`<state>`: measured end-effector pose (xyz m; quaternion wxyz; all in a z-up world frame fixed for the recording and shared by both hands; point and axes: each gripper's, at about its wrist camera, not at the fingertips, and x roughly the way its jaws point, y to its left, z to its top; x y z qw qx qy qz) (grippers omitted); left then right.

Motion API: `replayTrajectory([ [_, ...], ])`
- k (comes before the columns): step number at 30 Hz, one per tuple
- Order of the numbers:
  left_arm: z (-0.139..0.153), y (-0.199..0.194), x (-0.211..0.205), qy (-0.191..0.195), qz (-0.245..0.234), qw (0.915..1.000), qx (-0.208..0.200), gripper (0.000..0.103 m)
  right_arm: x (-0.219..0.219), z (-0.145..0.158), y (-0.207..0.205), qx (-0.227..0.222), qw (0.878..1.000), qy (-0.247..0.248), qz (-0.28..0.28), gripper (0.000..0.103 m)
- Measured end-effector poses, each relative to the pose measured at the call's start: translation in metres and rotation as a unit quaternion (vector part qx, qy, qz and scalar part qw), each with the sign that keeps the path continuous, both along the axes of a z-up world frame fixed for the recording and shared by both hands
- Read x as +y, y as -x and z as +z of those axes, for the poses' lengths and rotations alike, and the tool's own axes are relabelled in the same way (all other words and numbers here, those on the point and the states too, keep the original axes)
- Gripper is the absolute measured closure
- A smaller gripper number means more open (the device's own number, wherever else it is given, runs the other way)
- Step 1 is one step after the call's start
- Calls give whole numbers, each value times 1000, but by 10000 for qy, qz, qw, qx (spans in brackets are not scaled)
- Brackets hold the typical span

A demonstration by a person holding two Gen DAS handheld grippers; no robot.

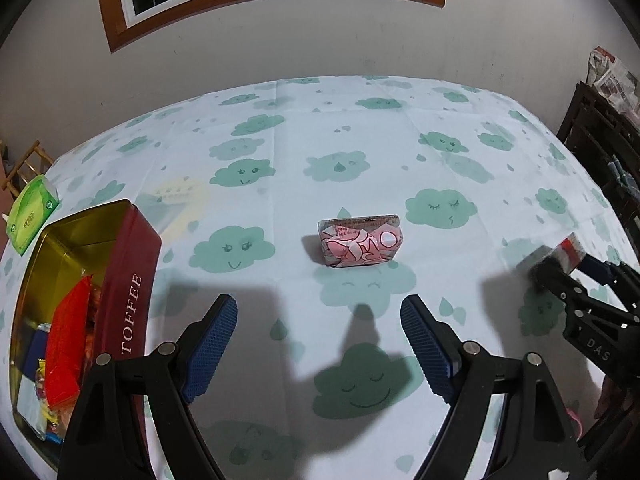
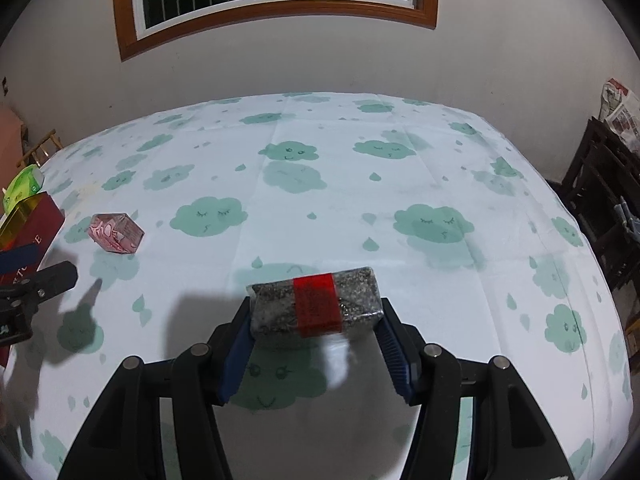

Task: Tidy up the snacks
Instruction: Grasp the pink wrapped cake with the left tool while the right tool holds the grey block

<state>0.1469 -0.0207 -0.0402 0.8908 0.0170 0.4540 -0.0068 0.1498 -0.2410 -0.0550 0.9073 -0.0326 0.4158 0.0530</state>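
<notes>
A pink-patterned snack pack lies on the cloud-print tablecloth, a little ahead of my left gripper, whose blue pads stand wide open with nothing between them. The same pink pack shows at the left of the right wrist view. My right gripper is shut on a grey speckled snack bar with a red band, held across its ends just above the cloth. That bar also appears at the right edge of the left wrist view. A red and gold TOFFEE tin stands open at the left, with snack packets inside.
A green tissue pack lies beyond the tin at the table's left edge. Dark wooden furniture with newspapers stands at the right, past the table. A wall with a window is behind the table's far edge.
</notes>
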Motion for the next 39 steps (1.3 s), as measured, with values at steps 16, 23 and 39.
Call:
replayTrajectory([
  [16,-4,-19,-10,83,-76,9999,-33,22,-33,-1,-11,-117,9994,316,-120,44],
  [23,-10,-33,-15,272,-53,9996,69,22,-40,-3,-14,-24,9996,190,-212,44],
  [39,-18,-57,-12,504,91,9984,234,45,-39,-8,-18,126,9996,172,-206,43],
])
